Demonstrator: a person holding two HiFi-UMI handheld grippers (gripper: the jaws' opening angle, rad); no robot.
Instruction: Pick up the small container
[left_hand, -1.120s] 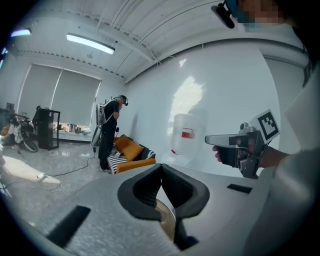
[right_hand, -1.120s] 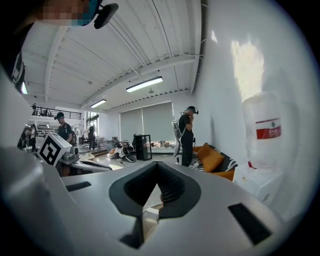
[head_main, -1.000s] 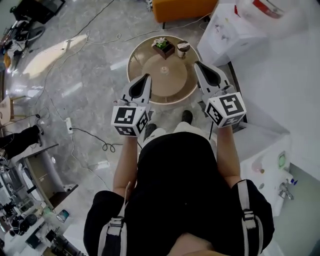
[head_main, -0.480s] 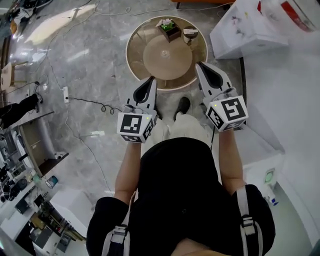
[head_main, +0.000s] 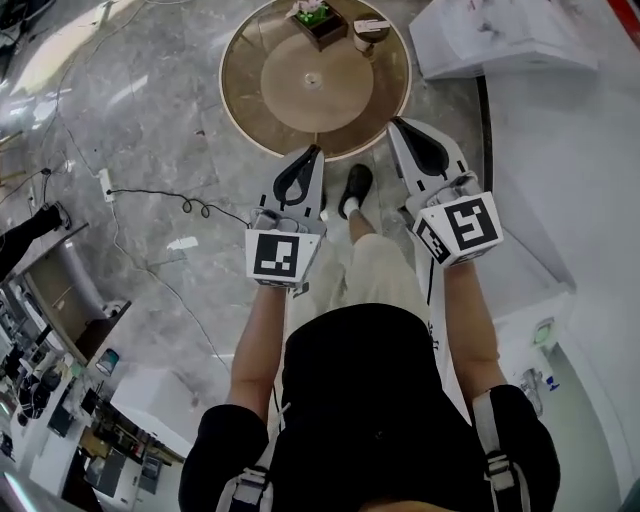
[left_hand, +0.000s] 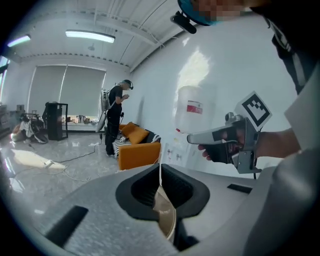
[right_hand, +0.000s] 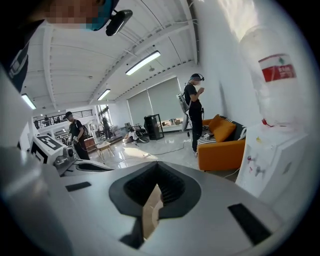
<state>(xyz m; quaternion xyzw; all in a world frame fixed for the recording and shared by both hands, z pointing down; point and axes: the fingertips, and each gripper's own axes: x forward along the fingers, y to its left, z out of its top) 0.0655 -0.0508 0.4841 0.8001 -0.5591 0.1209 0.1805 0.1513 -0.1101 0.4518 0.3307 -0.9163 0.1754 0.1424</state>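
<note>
Both my grippers are clenched and carry nothing. In the left gripper view the left gripper's (left_hand: 161, 172) jaws meet edge to edge with only a sliver of tan table showing under them. The right gripper (right_hand: 156, 172) looks the same in its own view.

From the head view, the small container (head_main: 370, 28), a dark cup with a pale lid, stands at the far edge of the round table (head_main: 250, 110), just beside the planter box (head_main: 318, 20) with the green plant.

A second ago the table sat lower in the frame and both grippers reached over its near rim. Now it has slid to the top of the view. The left gripper (head_main: 310, 155) and right gripper (head_main: 405, 130) point at the table from over the grey floor (head_main: 150, 130), short of the rim. A black shoe (head_main: 355, 188) now shows between them. The container is well apart from both.

The orange sofa (left_hand: 140, 150) has dropped out of the head view, though both gripper views show it.
</note>
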